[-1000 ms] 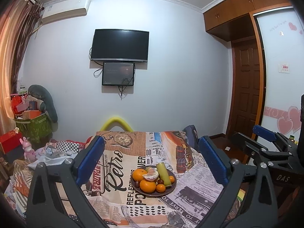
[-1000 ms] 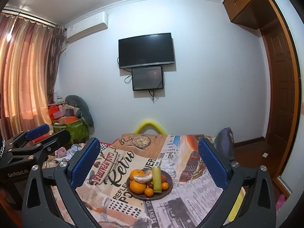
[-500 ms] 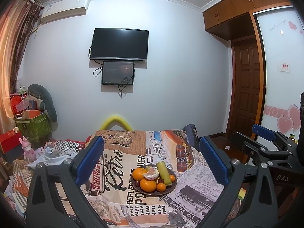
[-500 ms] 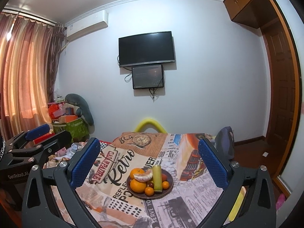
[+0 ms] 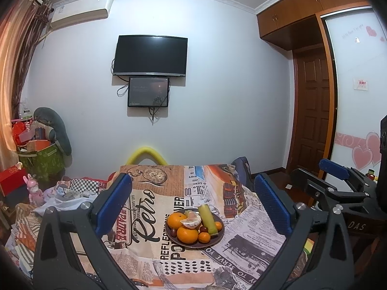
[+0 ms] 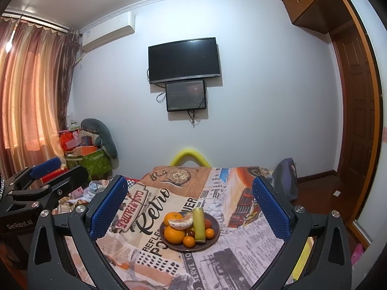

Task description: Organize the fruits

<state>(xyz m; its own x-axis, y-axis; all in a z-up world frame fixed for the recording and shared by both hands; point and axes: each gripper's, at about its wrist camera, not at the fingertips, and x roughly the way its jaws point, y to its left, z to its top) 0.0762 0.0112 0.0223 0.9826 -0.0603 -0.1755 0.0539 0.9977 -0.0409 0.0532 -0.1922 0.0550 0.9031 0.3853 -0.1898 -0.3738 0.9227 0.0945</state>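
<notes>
Left wrist view, nearest first: showing the left gripper [image 5: 193,200] hanging above the desk [image 5: 254,249], jaws spread wide and holding nothing, blue pads framing the fruit from either side; catching the right gripper [image 5: 336,183] off at the right edge, apart from the fruit; right wrist view repeating the same, with the right gripper [image 6: 188,198] hovering wide-jawed and empty, and the left gripper [image 6: 46,174] lying at its left edge.

Beyond the jaws, resting on the newspaper-print cloth [image 6: 150,200] that covers the desk: a dark plate [image 6: 210,242] carrying all the fruit in sight; two large oranges [image 6: 174,235] toward the left side, a peeled orange [image 6: 180,223] lying on top between them, a pale green stalk [image 6: 199,224] standing up across the plate's middle, small oranges [image 6: 189,241] at the near rim and right, dark grapes [image 6: 191,232] tucked in among them; no loose fruit showing on the cloth around the plate.

Fitting two stages equally: fruit gathered on the plate with the grippers drawn clear, or a full plate waiting to be sorted out of; not settling which, so naming no next move.

Farther off: a yellow arched chair back [image 6: 191,155] behind the desk, then the wall-mounted television [image 6: 185,59].
</notes>
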